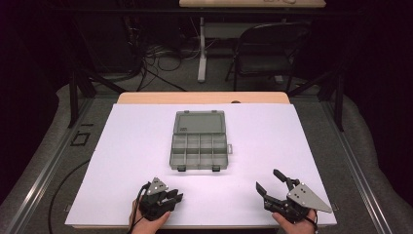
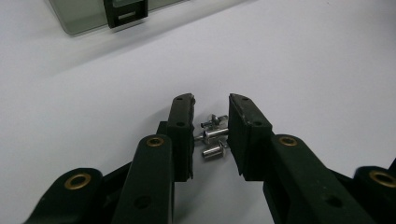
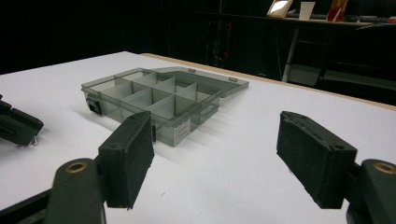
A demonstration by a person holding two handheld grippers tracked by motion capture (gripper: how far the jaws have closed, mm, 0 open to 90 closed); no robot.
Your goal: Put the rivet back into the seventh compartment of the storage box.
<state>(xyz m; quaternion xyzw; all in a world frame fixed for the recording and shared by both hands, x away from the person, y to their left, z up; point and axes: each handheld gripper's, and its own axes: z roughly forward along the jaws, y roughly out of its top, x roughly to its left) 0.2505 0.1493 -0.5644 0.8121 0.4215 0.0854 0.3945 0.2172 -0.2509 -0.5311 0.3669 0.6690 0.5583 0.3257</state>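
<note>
**Loose metal pieces at risk of scattering**

Small metal pins (image 2: 214,135) lie on the white sheet (image 1: 126,146) between the narrowly parted jaws of the left gripper (image 2: 211,135); whether they are pinched cannot be told. An uneven squeeze could roll them away. The right gripper (image 3: 215,158) is spread, empty. The open compartment box (image 1: 198,141) sits mid-table; cables and a chair (image 1: 265,48) lie beyond.

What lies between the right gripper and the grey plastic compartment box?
Bare white table separates the right gripper, jaws wide open, from the grey plastic compartment box, seen in the right gripper view.
</note>
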